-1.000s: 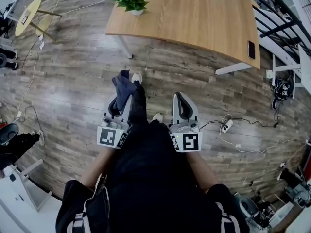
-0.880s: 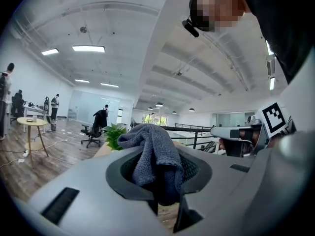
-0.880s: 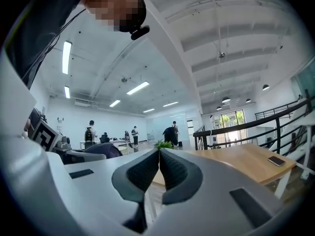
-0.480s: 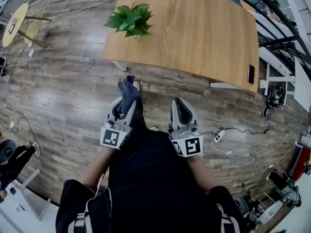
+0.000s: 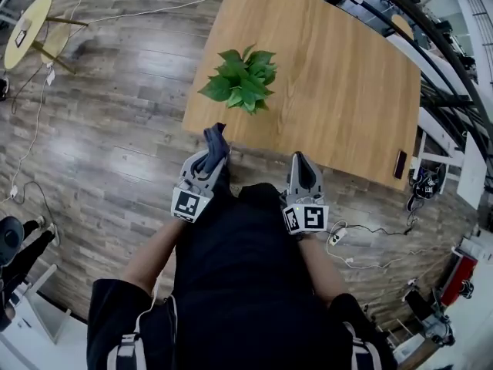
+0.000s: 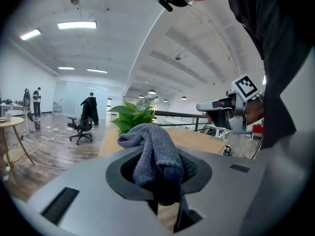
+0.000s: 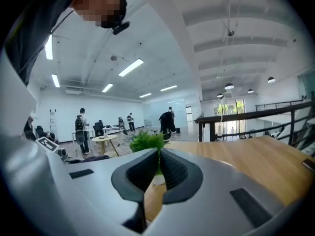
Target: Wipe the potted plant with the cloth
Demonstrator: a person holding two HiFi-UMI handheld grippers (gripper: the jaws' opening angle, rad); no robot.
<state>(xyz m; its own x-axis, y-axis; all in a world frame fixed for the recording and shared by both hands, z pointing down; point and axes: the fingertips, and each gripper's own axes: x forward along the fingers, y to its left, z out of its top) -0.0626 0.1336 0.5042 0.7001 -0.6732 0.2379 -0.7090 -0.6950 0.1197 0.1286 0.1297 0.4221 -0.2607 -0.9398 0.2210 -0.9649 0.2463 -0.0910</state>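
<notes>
Head view looks down on a light wooden table (image 5: pixel 339 91) on a grey-brown plank floor (image 5: pixel 115 145) in a large open room, with a small round table (image 5: pixel 27 29) far off to the left. The potted plant (image 5: pixel 243 79) stands upright near the table's near-left corner, just beyond both grippers and touched by neither. The left gripper (image 5: pixel 213 151) is clamped on a bunched grey-blue cloth (image 5: pixel 215 136), the right gripper (image 5: pixel 302 163) pressed together on nothing. The plant is a small bushy cluster of broad green leaves in a pale pot.
</notes>
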